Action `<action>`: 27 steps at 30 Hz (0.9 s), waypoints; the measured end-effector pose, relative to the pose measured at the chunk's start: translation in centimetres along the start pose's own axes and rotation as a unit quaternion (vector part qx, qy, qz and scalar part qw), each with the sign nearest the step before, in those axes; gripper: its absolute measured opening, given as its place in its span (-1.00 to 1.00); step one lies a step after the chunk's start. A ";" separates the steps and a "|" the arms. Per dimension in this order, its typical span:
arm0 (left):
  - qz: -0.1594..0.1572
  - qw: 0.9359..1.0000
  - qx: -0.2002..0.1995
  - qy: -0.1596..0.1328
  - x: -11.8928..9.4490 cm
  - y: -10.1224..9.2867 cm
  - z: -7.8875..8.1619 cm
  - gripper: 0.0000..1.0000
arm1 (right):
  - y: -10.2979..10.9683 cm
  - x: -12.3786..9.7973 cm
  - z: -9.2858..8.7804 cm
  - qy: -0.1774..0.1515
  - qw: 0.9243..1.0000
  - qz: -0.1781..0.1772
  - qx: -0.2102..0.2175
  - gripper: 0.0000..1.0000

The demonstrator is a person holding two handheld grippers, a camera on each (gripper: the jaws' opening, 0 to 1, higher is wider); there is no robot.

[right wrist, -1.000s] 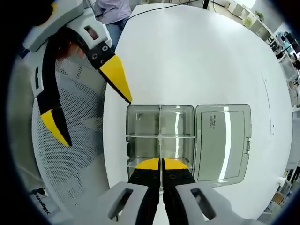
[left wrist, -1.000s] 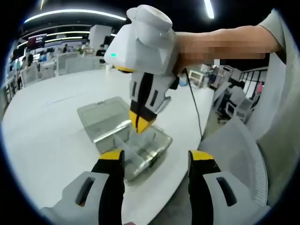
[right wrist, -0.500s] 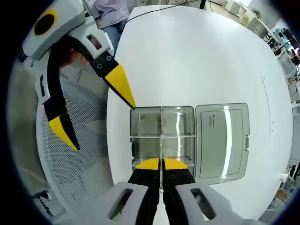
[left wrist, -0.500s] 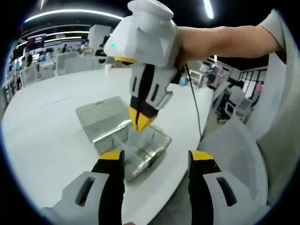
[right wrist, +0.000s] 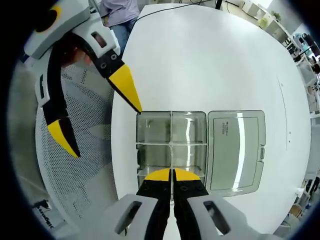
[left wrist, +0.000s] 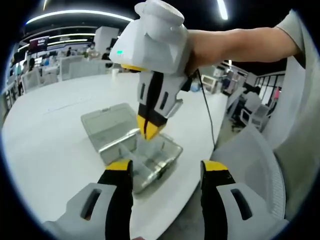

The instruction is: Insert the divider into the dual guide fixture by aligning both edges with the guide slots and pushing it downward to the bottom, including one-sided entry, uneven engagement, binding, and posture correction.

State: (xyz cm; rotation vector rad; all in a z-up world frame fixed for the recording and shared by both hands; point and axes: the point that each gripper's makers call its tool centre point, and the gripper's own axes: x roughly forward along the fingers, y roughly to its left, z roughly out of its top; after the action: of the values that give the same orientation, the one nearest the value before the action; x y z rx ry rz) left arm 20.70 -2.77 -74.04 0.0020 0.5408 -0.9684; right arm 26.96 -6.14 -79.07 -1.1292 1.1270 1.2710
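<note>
Hardly anything has shifted since a moment ago: the right gripper (left wrist: 149, 131) dipped a touch lower over the box, and the left one swung slightly at the table edge.

Starting at the left of the right gripper view, the left gripper (right wrist: 95, 115) hangs over a mesh chair seat (right wrist: 85, 165), jaws spread wide and holding nothing, one yellow tip just at the near corner of the clear compartment box (right wrist: 150, 134). Further right, that box sits on the white table (right wrist: 210, 55) with its lid (right wrist: 235, 150) folded flat alongside. The right gripper (right wrist: 173, 175) has its jaws pinched together on a thin clear divider (right wrist: 171, 131), which stands on edge along the box's middle line, crossing another partition.

My worry is uneven entry. If one end drops into its slot ahead of the other, the plate would cock and bind, and pressing harder could flex it or skid the unheld box. The open left gripper is close enough to steady it but isn't touching, as far as I can tell.

From above, the right gripper view shows how the divider lines up along the box. The left gripper view gives the side angle instead: the person's forearm (left wrist: 235, 45) reaching in and how high the pinching tips sit above the box (left wrist: 155, 155). How deep the divider has gone I cannot tell.
</note>
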 end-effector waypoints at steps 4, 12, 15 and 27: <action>0.001 1.000 0.000 -0.001 0.0 0.0 0.1 0.05 | 0.2 0.1 -0.2 0.001 1.000 0.001 -0.005 -1.00; 0.001 1.000 -0.001 0.000 -0.1 0.0 0.0 0.05 | 0.3 0.6 -0.1 0.007 1.000 -0.003 -0.011 -1.00; 0.002 1.000 -0.001 0.000 -0.1 0.1 -0.1 0.05 | 0.2 0.8 -0.2 0.009 1.000 -0.001 -0.013 -1.00; 0.002 1.000 -0.002 -0.001 0.1 0.4 -0.2 0.05 | 0.2 1.4 -0.2 0.017 1.000 0.001 -0.017 -1.00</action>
State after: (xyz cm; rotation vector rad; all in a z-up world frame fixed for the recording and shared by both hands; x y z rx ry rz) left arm 20.97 -2.50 -74.36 -0.0018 0.5404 -0.9624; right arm 26.76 -6.21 -80.49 -1.1785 1.1356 1.2824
